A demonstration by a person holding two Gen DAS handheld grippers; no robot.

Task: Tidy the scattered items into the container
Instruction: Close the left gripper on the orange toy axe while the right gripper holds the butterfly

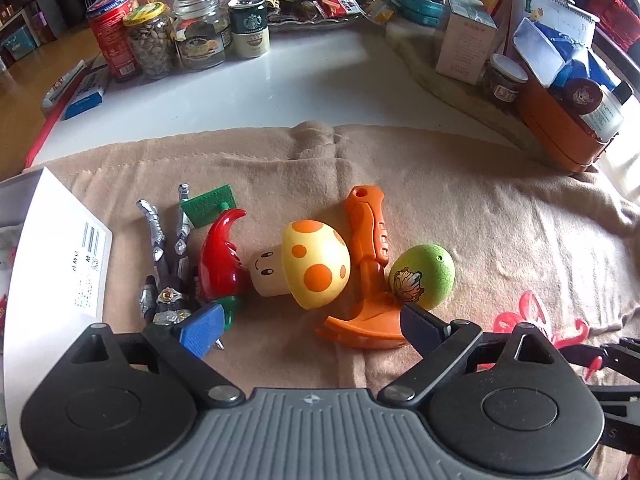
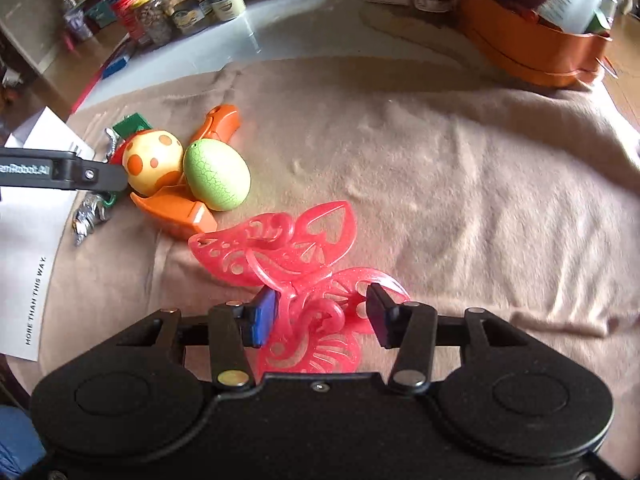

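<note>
The pink butterfly (image 2: 298,264) lies flat on the beige cloth (image 2: 460,184), near the toy pile. The right gripper (image 2: 324,312) points steeply down over it, its jaws half closed around the butterfly's lower wing; the blue left pad (image 2: 264,318) touches the plastic, the other pad seems just apart. The left gripper (image 1: 308,322) hangs wide open above the pile, with mushroom (image 1: 316,264), orange hammer (image 1: 368,248) and green egg (image 1: 422,276) between its fingers, holding nothing. A white box (image 1: 52,248) stands at the left
</note>
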